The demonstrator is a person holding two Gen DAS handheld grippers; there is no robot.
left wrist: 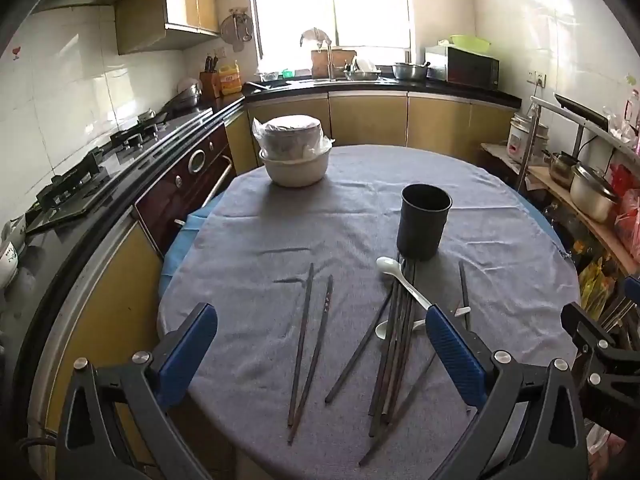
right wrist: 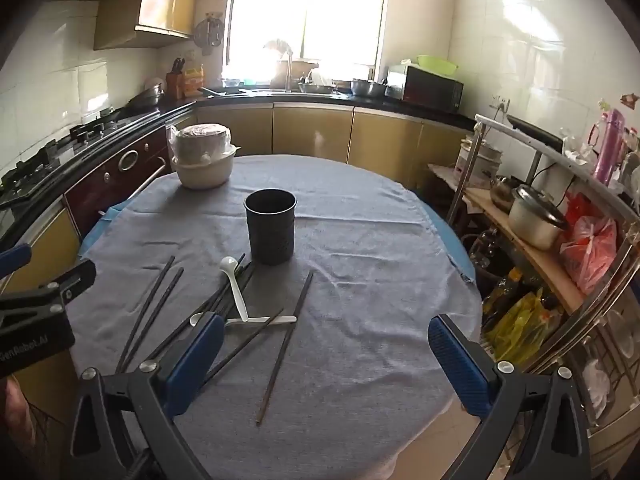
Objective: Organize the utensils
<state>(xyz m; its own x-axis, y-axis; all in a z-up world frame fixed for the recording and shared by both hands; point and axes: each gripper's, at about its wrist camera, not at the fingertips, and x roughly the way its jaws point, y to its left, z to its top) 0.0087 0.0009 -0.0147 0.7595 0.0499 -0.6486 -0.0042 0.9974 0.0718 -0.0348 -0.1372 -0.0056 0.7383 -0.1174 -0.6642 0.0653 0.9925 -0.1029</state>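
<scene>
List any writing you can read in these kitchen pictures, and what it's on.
"GenRobot.AI": white letters on the black body of the left tongs, partly cut off by the picture's edge.
Yellow bottle by the knife block: red label, too blurred to read.
White mug at the counter's edge: dark marks, unreadable.

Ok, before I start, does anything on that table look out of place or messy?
Yes. The chopsticks lie scattered and crossed on the cloth instead of standing in the black cup, which looks empty. Two white spoons lie tangled among them. Nothing looks spilled or broken.
</scene>
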